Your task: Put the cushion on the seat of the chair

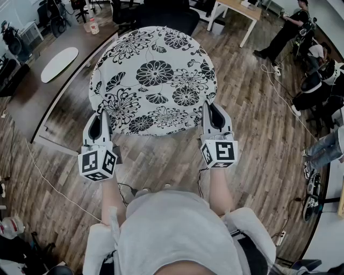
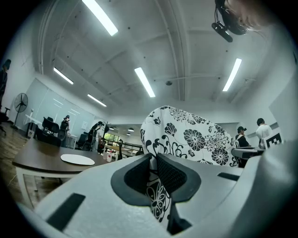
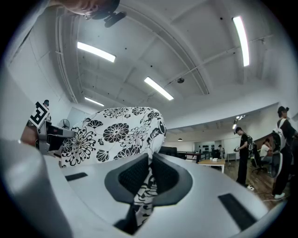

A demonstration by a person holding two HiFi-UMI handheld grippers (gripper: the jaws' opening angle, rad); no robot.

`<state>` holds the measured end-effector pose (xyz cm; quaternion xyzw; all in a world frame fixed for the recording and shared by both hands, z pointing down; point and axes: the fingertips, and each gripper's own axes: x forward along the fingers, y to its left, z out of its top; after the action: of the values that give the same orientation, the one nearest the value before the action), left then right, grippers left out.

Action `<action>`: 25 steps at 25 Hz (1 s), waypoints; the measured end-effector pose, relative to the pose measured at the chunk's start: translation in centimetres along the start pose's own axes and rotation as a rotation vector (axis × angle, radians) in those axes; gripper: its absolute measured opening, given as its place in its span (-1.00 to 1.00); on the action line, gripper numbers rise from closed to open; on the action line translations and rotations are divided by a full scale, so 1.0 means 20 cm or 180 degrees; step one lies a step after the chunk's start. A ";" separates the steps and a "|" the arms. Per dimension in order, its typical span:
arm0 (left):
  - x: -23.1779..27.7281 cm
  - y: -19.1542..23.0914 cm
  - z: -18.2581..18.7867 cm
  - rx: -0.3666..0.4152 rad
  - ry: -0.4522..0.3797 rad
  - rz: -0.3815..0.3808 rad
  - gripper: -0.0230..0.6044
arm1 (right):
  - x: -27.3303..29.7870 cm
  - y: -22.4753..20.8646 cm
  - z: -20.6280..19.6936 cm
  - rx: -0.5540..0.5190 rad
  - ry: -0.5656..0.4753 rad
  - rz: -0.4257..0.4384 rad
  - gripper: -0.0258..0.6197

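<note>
Cushion [image 1: 153, 80], head view: round, black-and-white floral. It is held in the air over the wood floor [image 1: 258, 161], patterned face up and roughly level. Its far edge reaches toward a dark chair [image 1: 161, 13], only partly visible. The left gripper [image 1: 100, 119] and right gripper [image 1: 214, 115] take the near rim, one on each side. The outline is nearly circular and slightly wider across than deep, so there is no real long axis.

Left gripper view: jaws nearly together, pinching a fold of the printed rim. The cushion body [image 2: 191, 135] bulges up beyond them.

Right gripper view: same arrangement, with the jaws clamped on a thin fold of rim cloth. The cushion [image 3: 116, 132] swells ahead and to the left.

Judgement: soft, light and floppy. The cloth is likely to slip if it is pulled. The two-sided rim hold looks right, and the cushion should be kept level.
</note>
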<state>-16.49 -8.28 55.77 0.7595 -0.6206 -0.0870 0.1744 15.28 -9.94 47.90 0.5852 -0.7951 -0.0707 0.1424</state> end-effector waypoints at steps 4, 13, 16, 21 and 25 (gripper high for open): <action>-0.01 -0.01 0.00 -0.0012 -0.0002 0.0006 -0.82 | -0.01 0.00 0.01 -0.0020 0.0000 0.0010 -0.83; -0.02 -0.02 0.00 -0.0034 -0.0005 0.0056 -0.82 | 0.00 0.00 0.02 -0.0038 0.0007 0.0077 -0.83; -0.02 -0.02 -0.01 -0.0031 0.0009 0.0082 -0.82 | 0.01 -0.01 -0.01 -0.0034 0.0018 0.0095 -0.83; -0.01 -0.03 -0.04 -0.0013 0.0012 0.0126 -0.82 | 0.03 -0.03 -0.03 0.0044 -0.0038 0.0120 -0.83; 0.00 -0.02 -0.04 -0.0004 0.0010 0.0092 -0.82 | 0.03 -0.02 -0.03 0.0063 -0.0043 0.0105 -0.83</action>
<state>-15.80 -8.05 56.27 0.7505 -0.6312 -0.0837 0.1771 15.69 -10.70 48.51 0.5730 -0.8063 -0.0644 0.1323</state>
